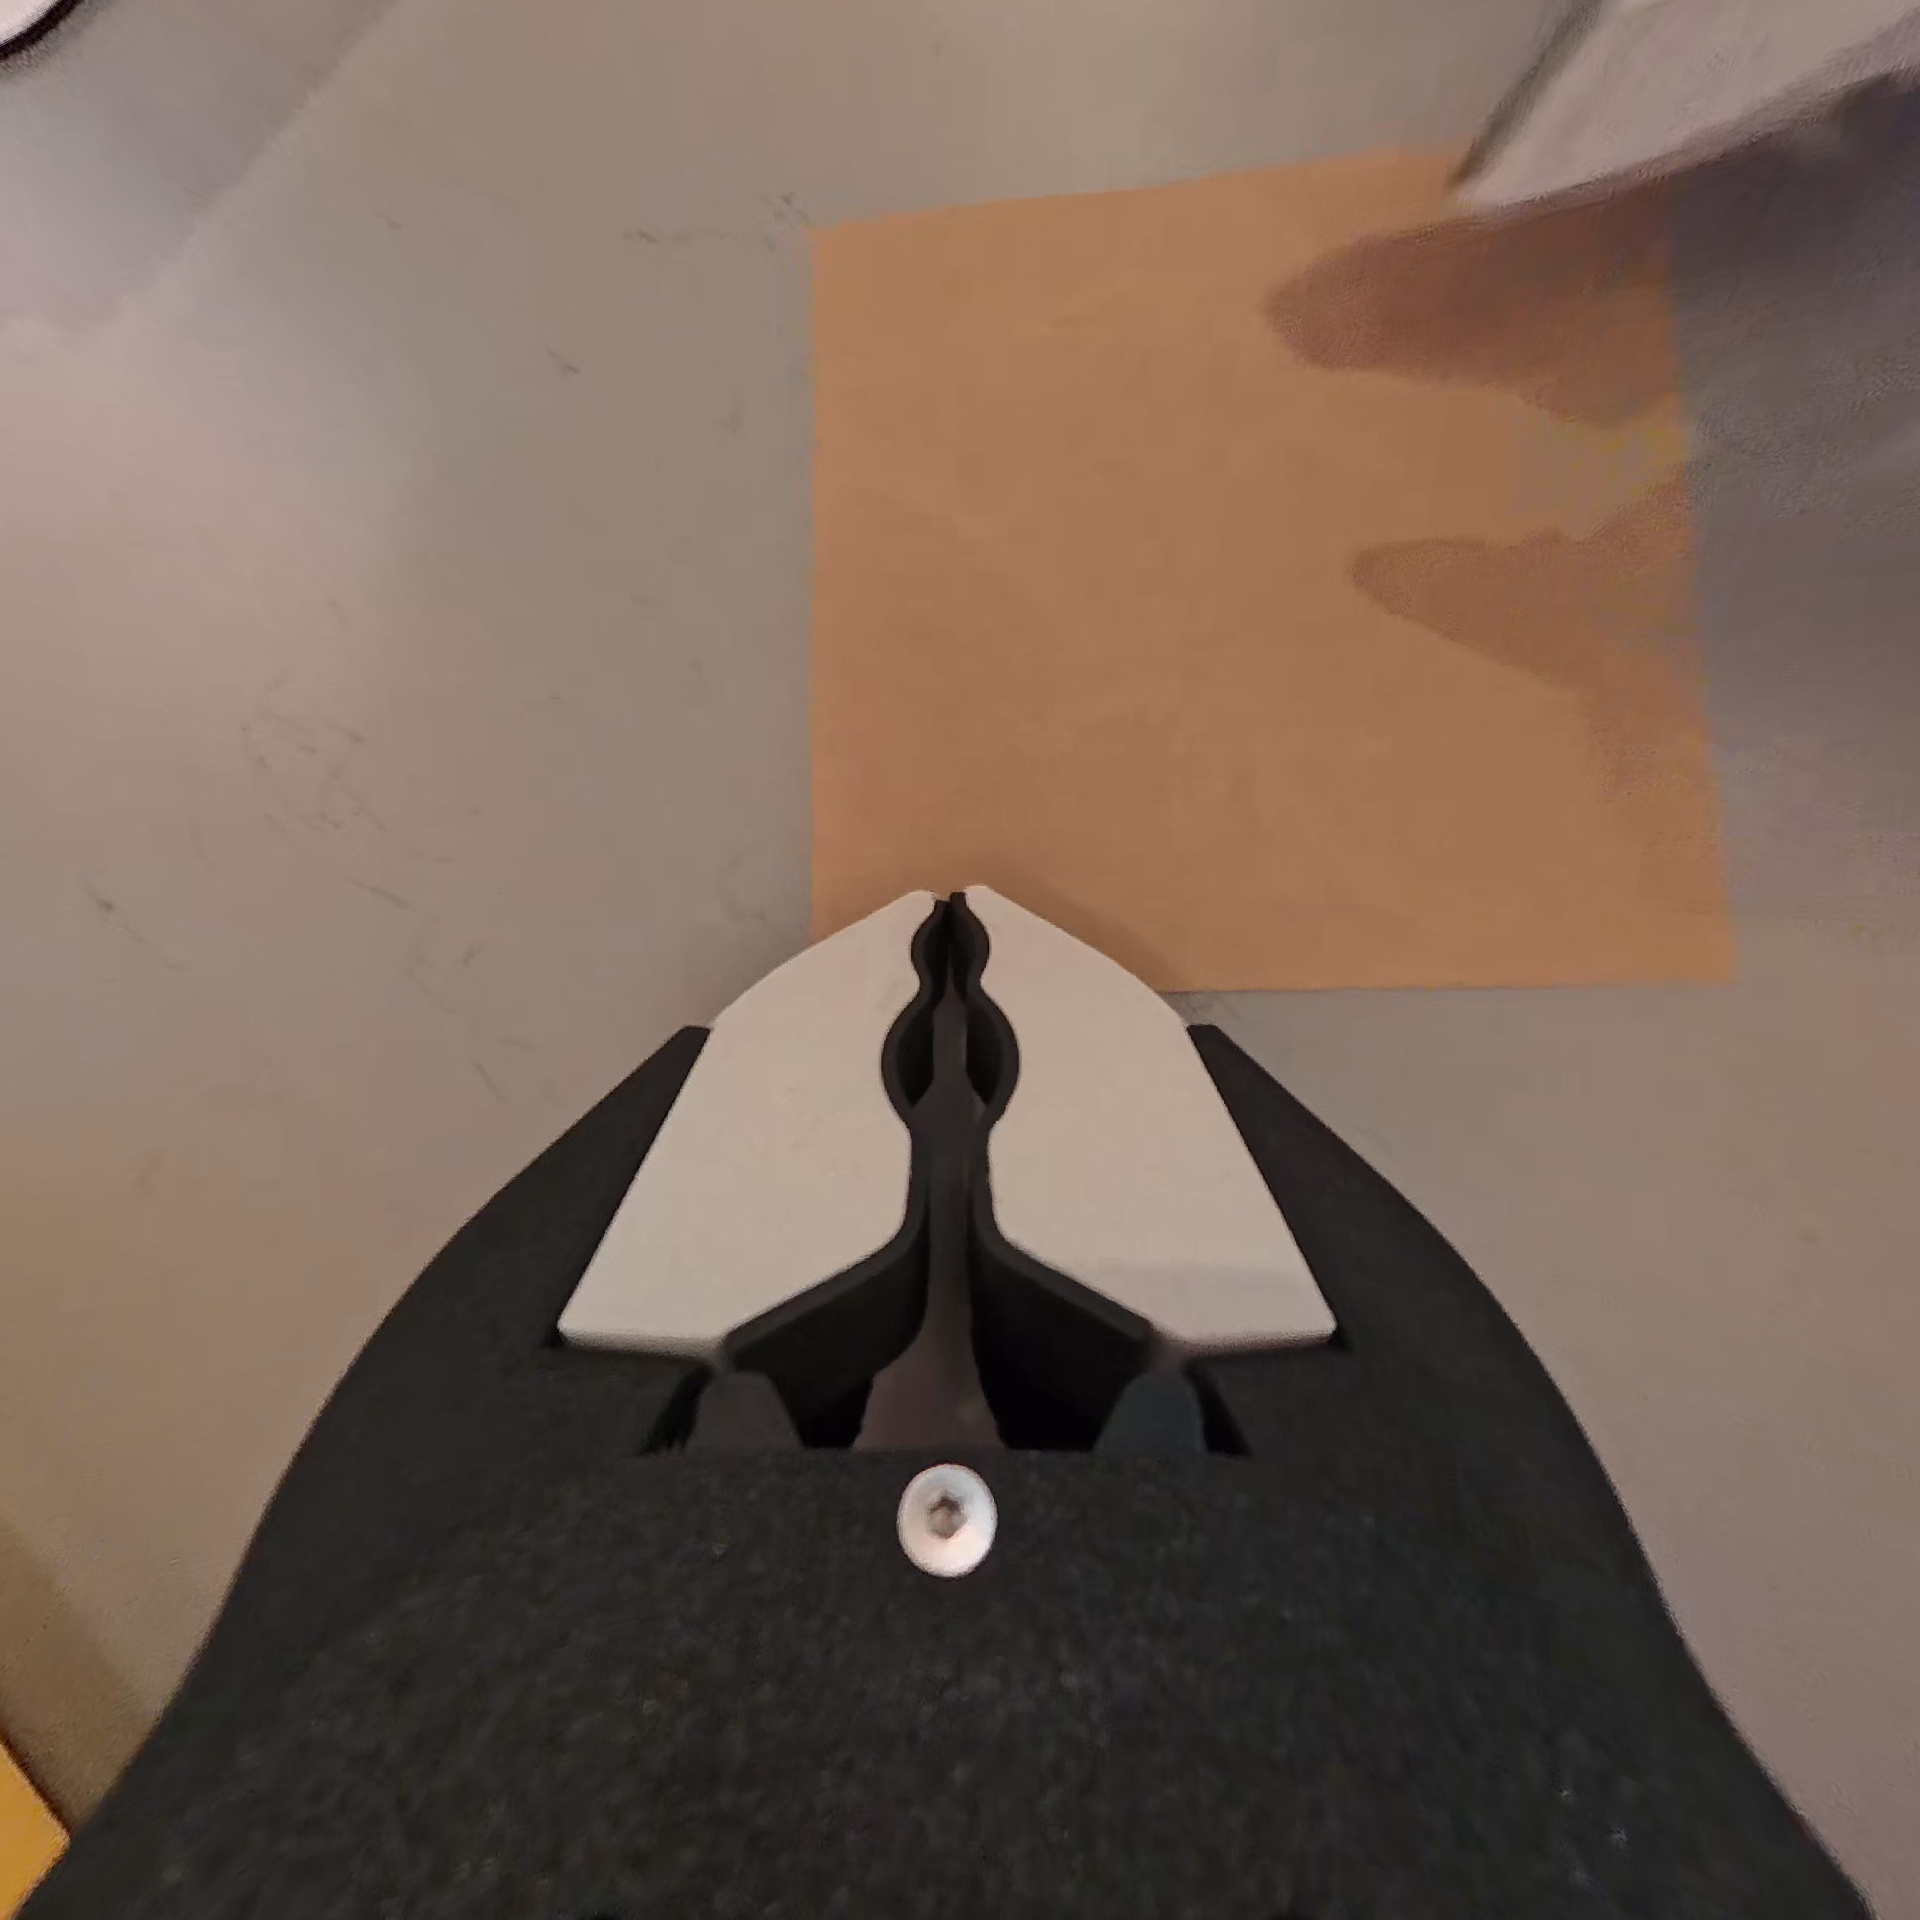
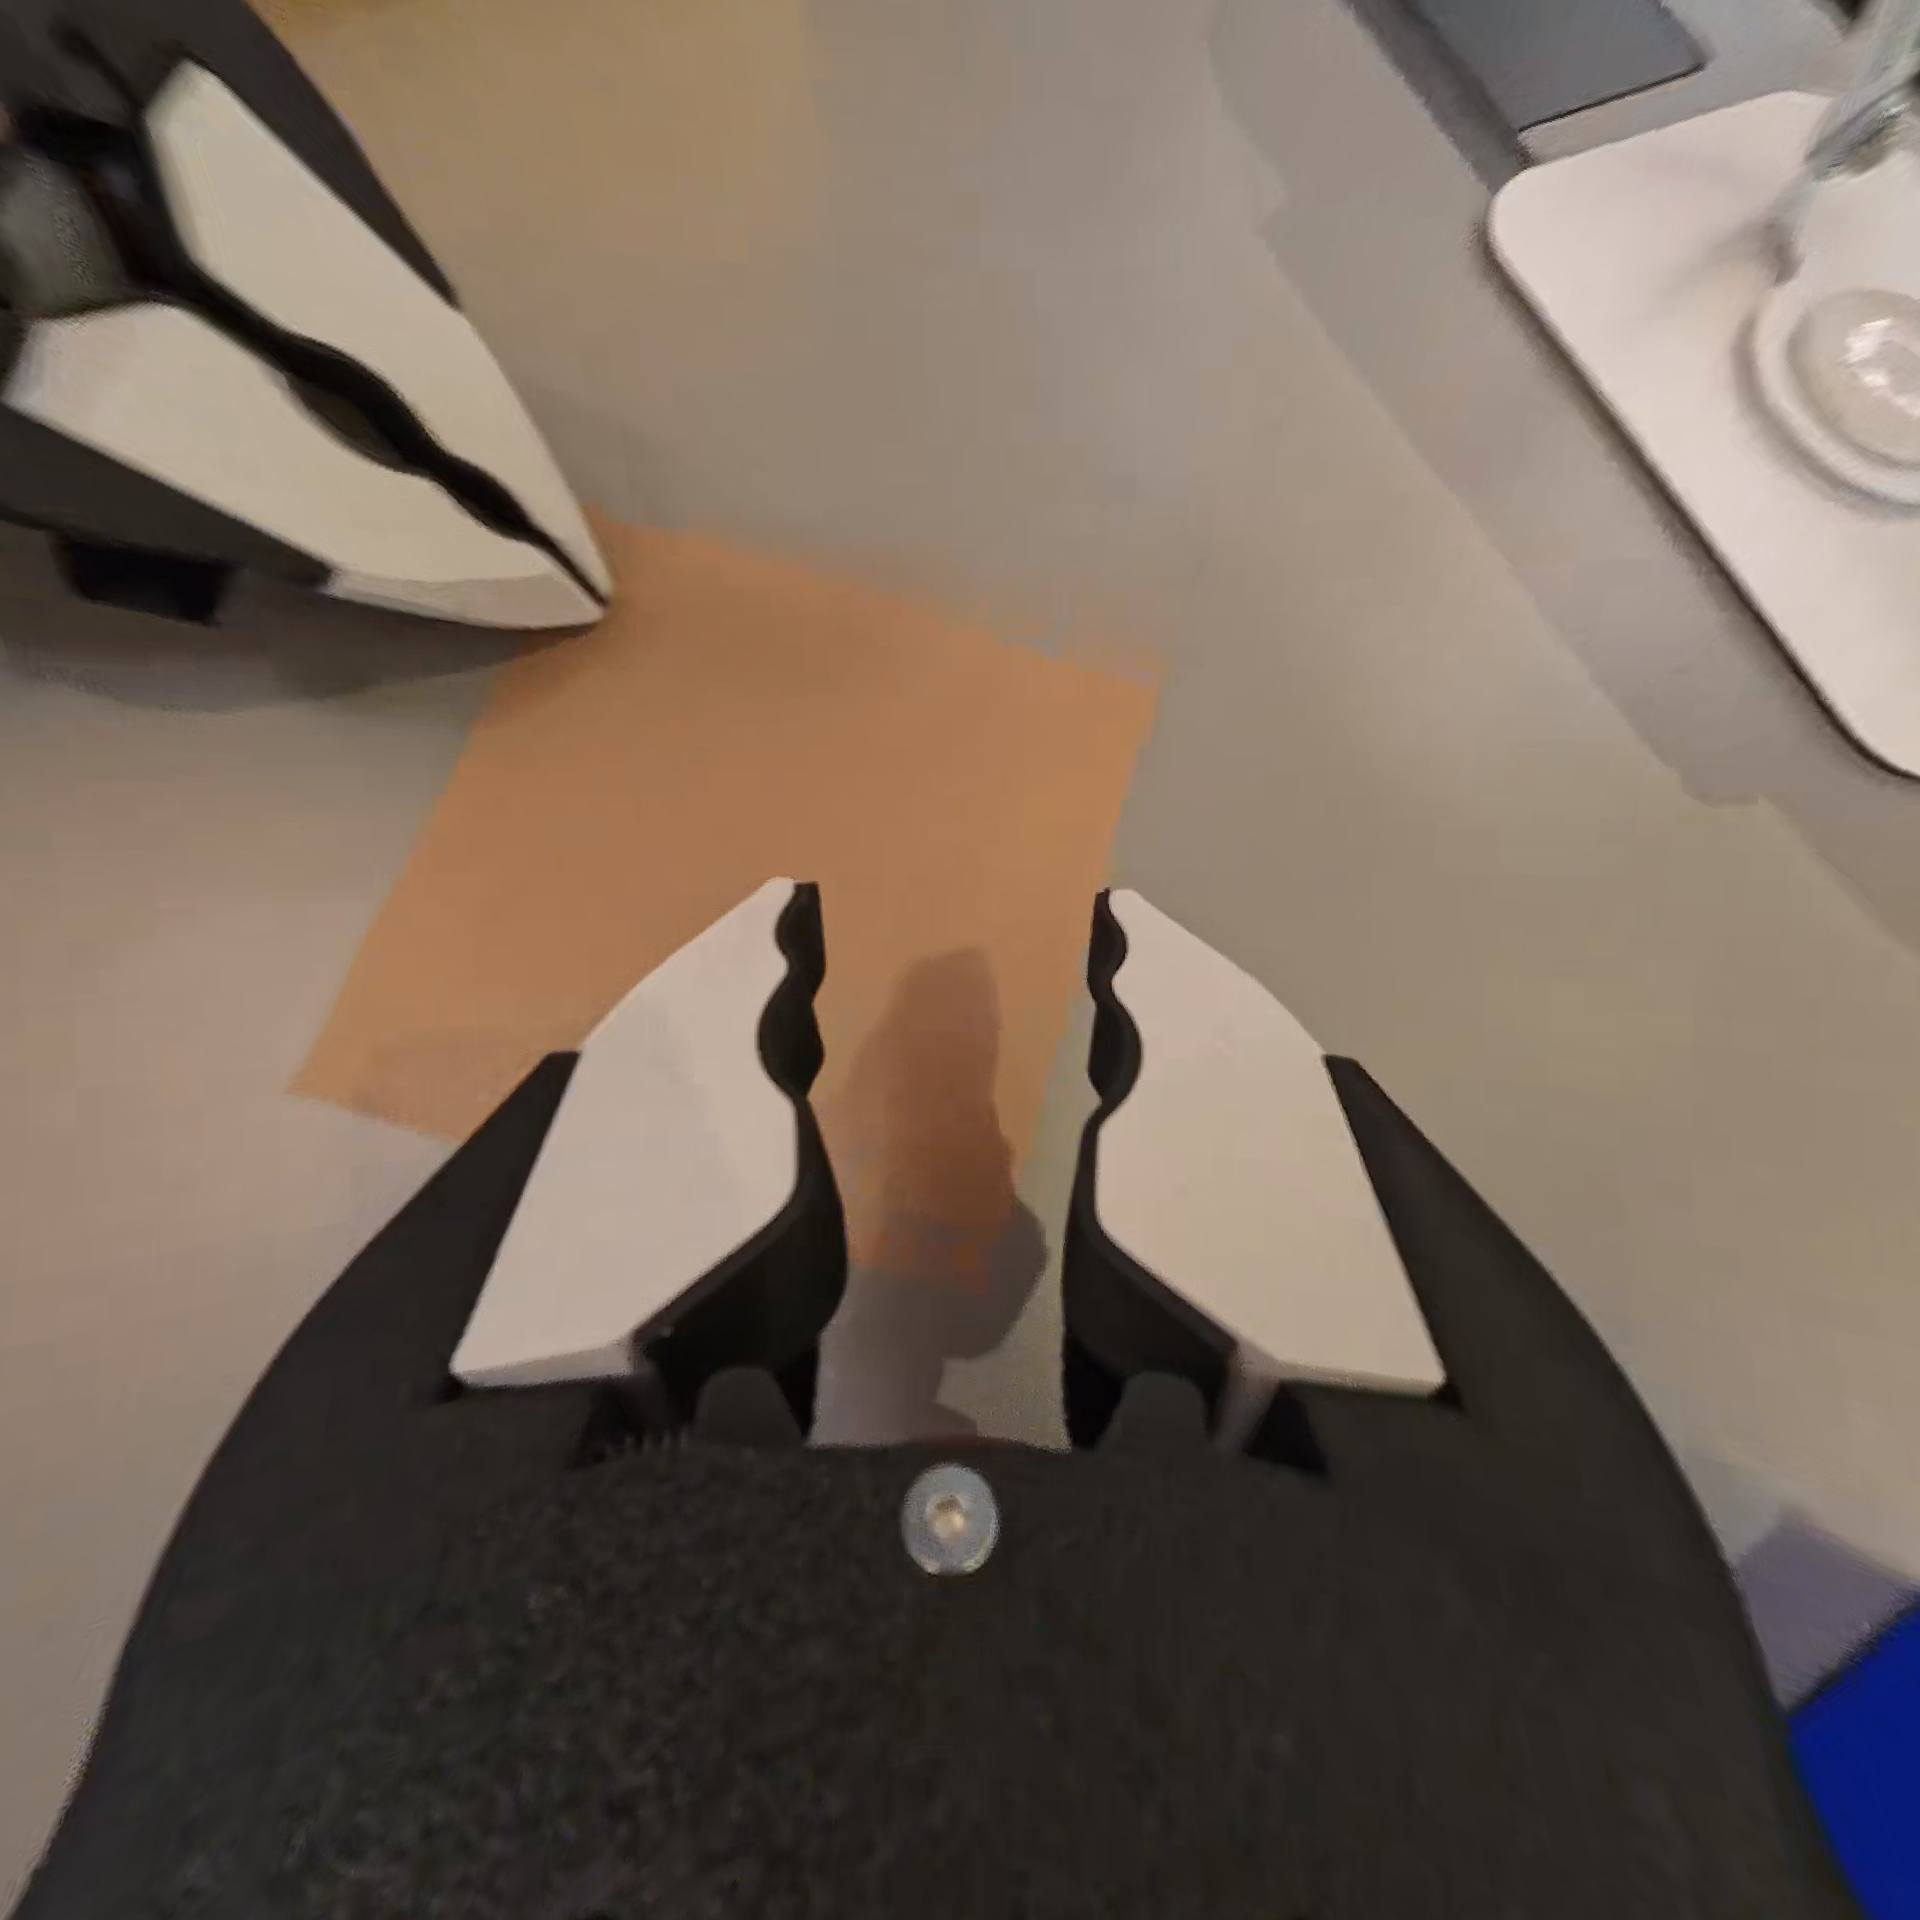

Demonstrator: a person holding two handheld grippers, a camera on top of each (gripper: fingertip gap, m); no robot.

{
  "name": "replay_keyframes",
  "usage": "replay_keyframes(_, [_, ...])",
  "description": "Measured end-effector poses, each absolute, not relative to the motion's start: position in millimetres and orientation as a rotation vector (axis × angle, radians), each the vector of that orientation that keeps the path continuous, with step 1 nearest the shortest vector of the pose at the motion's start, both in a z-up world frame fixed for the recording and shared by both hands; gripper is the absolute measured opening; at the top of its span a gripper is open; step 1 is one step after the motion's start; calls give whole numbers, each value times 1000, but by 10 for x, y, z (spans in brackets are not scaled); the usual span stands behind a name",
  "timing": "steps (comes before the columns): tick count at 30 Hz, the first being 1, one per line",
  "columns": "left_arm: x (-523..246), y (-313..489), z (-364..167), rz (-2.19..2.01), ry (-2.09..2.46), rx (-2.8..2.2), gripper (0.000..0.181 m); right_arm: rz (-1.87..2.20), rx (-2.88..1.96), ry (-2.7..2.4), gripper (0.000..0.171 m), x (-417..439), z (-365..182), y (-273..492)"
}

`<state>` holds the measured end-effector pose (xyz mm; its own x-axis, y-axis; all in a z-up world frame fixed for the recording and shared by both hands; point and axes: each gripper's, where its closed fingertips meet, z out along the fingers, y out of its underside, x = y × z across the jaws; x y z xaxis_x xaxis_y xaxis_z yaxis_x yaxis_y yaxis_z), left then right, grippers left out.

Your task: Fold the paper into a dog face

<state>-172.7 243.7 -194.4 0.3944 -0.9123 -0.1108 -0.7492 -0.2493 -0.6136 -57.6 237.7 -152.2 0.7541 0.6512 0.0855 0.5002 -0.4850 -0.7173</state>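
A flat square sheet of brown paper (image 1: 1195, 623) lies on the grey table (image 1: 416, 623). My left gripper (image 1: 954, 902) is shut, with its tips at the paper's near left corner; I cannot tell whether it pinches the paper. In the right wrist view it (image 2: 590, 594) shows at the upper left, tips touching a corner of the paper (image 2: 790, 790). My right gripper (image 2: 956, 904) is open and empty, hovering above the paper's near part. It is a blurred grey shape (image 1: 1714, 94) at the top right of the left wrist view, casting shadows on the sheet.
A white tray (image 2: 1621, 343) holding a clear glass object (image 2: 1860, 395) stands at the right. A dark grey object (image 2: 1600, 62) lies behind it. Something blue (image 2: 1860, 1766) sits at the near right, and a yellow edge (image 1: 21, 1818) shows at the near left. The tips of one gripper are about 12 cm away from the tips of the other.
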Motion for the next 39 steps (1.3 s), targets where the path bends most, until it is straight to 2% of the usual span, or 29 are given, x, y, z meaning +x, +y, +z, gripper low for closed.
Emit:
replay_keyframes(5, [-1726,2439,-1944,-366,1401,-2065,0,307,-2281,-1080,56,-663,-1837,2846])
replay_keyframes(12, [-1724,2440,-1943,-418,1352,-2087,0,355,-2243,-1126,55,-763,-1940,3066])
replay_keyframes(20, [-1723,2446,-1946,-304,1347,-2093,0,510,-2224,-1045,58,-823,-1927,2952])
replay_keyframes(24, [-1726,2446,-1946,-265,1355,-2098,0,592,-2211,-1049,48,-862,-1910,2885])
replay_keyframes(39, [-1723,2444,-1947,-326,1345,-2123,0,1011,-2229,-1003,43,-983,-1740,2629])
